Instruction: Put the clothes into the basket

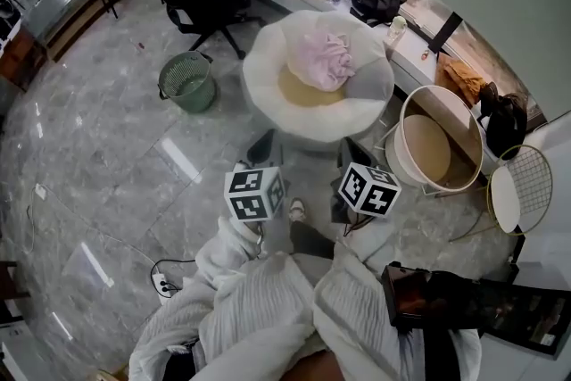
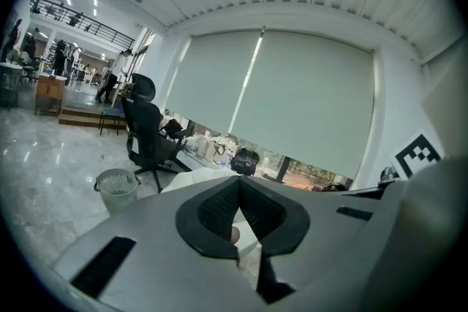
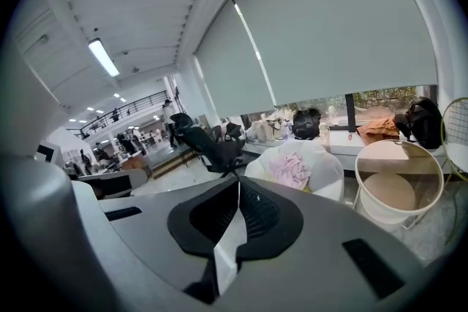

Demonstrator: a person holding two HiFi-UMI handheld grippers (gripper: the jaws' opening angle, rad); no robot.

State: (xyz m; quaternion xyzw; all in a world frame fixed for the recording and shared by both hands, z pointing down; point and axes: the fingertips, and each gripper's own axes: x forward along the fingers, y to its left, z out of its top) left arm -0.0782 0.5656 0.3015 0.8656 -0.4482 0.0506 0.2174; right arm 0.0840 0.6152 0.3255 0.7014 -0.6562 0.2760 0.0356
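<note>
Looking down in the head view, a crumpled pale-pink cloth garment (image 1: 323,60) lies heaped in the hollow of a puffy round white cushioned chair (image 1: 268,58). The soft seat cradles it loosely, so its folds stand up and look easy to pinch. Just to the right of the chair stands the round white laundry basket on a thin metal frame (image 1: 461,113). Its mouth is tipped toward the person, probably so clothes can go in without a high lift, and only its tan bottom shows inside. The left tongs (image 1: 261,147) and right tongs (image 1: 355,154) are held side by side ahead of the person's white ribbed sleeves (image 1: 259,308), well apart from the garment. Each carries a cube of black-and-white square markers (part of the tool itself). I judge the task not yet begun: the garment is on the chair, not in the basket.

In the left gripper view, the left tongs (image 2: 240,183) have ridged black pads pressed together at the tips, pinching nothing. Beyond them a green mesh waste bin (image 2: 117,188) and a black office chair (image 2: 150,135) stand on glossy grey marble floor (image 2: 44,157).

In the right gripper view, the right tongs (image 3: 238,183) are likewise pressed together and empty, with garment (image 3: 291,168) and basket (image 3: 398,157) ahead and to the right
</note>
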